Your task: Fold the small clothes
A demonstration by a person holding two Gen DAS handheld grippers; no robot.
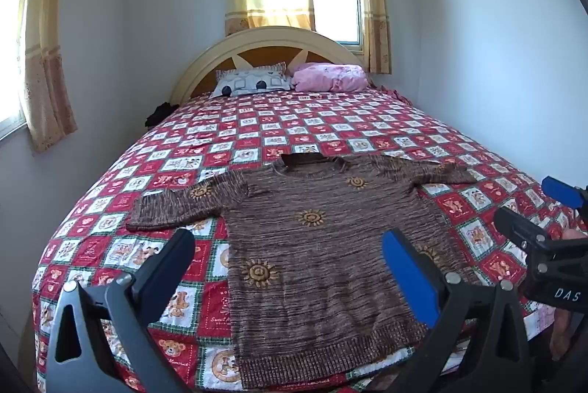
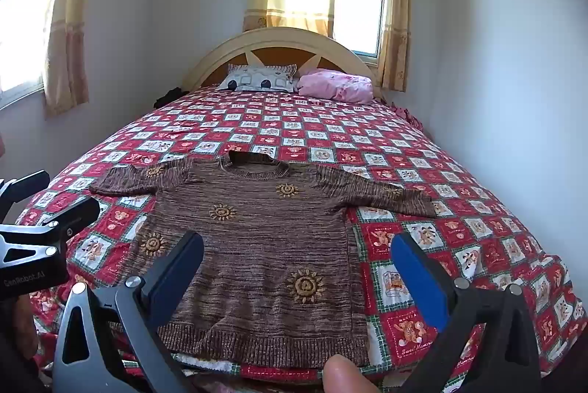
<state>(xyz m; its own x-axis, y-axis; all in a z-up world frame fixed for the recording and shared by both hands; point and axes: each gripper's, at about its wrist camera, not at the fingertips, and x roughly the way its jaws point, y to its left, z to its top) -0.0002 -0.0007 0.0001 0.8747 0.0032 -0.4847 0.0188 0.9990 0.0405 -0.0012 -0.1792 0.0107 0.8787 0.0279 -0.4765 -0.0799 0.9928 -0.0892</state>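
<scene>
Lying flat on the bed [image 1: 367, 121], the sweater [image 1: 323, 246] runs hem-near, collar-far. Left gripper [image 1: 290, 257] and right gripper [image 2: 297, 264] hover wide open, empty, each nearer its own sleeve.

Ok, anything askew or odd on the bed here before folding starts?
Nothing much stands out. The brown sweater lies flat and face up on the checked quilt, sleeves spread, both grippers open above its hem. Only a fingertip intrudes at the right wrist view's bottom edge.
</scene>
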